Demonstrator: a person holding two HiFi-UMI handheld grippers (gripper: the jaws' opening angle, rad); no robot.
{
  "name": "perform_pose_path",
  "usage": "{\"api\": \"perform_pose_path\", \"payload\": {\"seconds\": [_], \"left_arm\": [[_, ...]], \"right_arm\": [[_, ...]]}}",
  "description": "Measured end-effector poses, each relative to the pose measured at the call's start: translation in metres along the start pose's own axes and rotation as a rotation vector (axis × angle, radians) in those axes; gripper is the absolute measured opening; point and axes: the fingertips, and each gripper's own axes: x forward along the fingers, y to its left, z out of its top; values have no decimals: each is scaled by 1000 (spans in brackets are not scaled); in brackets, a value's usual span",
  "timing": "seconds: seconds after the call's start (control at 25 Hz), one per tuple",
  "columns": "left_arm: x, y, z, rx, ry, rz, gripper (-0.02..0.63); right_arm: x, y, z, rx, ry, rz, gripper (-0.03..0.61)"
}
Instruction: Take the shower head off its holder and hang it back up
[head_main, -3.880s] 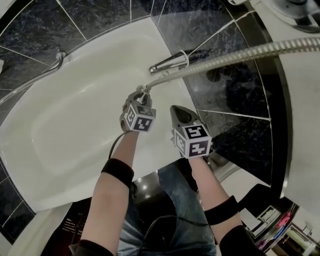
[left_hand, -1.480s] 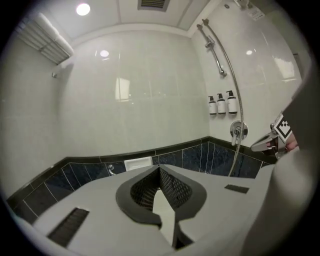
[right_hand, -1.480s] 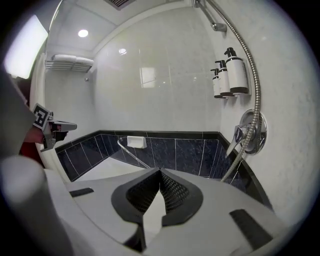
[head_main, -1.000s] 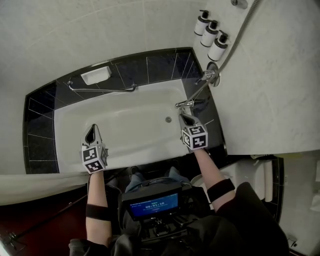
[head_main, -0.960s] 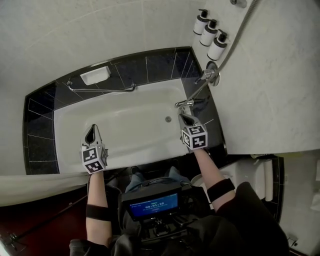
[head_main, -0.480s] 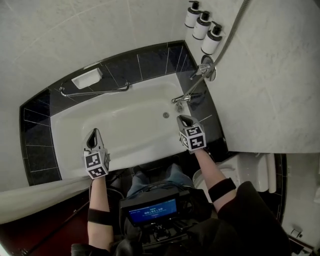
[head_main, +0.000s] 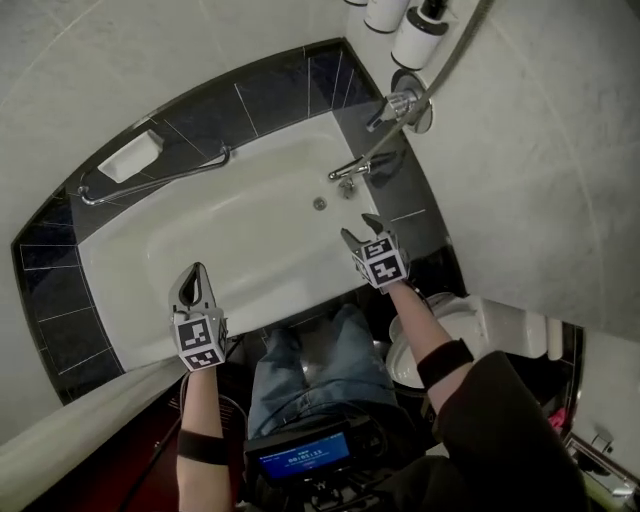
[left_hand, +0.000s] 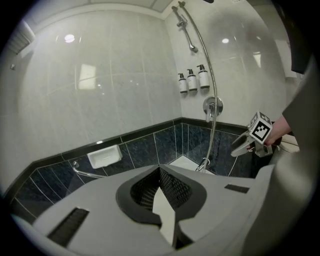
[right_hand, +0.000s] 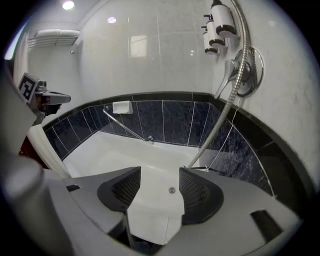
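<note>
The shower hose runs from the top right down to the tub spout. In the left gripper view the hose climbs to the holder on the wall rail; the shower head there is too small to make out. My left gripper is shut and empty over the tub's near rim, its jaws pressed together. My right gripper hovers short of the spout, clear of the hose. Its jaws have just been opening and stand open with nothing between them.
A white bathtub with a dark tile surround lies below. On the walls are a mixer valve, pump bottles, a soap dish and a grab bar. A toilet stands at the right.
Both grippers have dropped and pulled back toward the tub's near edge. The right jaws, shut before, have spread apart. The left stays shut.
</note>
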Motion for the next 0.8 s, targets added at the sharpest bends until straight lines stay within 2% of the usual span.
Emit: {"api": "perform_pose_path", "payload": {"seconds": [0.2,0.4,0.6,0.68,0.8], "left_arm": [[47,-27,-29,28,19,-39,3],[96,-52,-61,29,39,-65,3],[142,-82,-95,26,58,-129,3],[159,-90,-108,13,63,-134,3],[180,-102,-127,36,66,-157,2]], "right_arm": [[51,-25,-31,26,26,-25,350],[108,-53,-58,54,3,-36,351],[168,-77,-84,96,-34,-53,347],[188,-81,-94,66,-29,-54,345],[213,-86,-108,-35,-17,-71,342]]}}
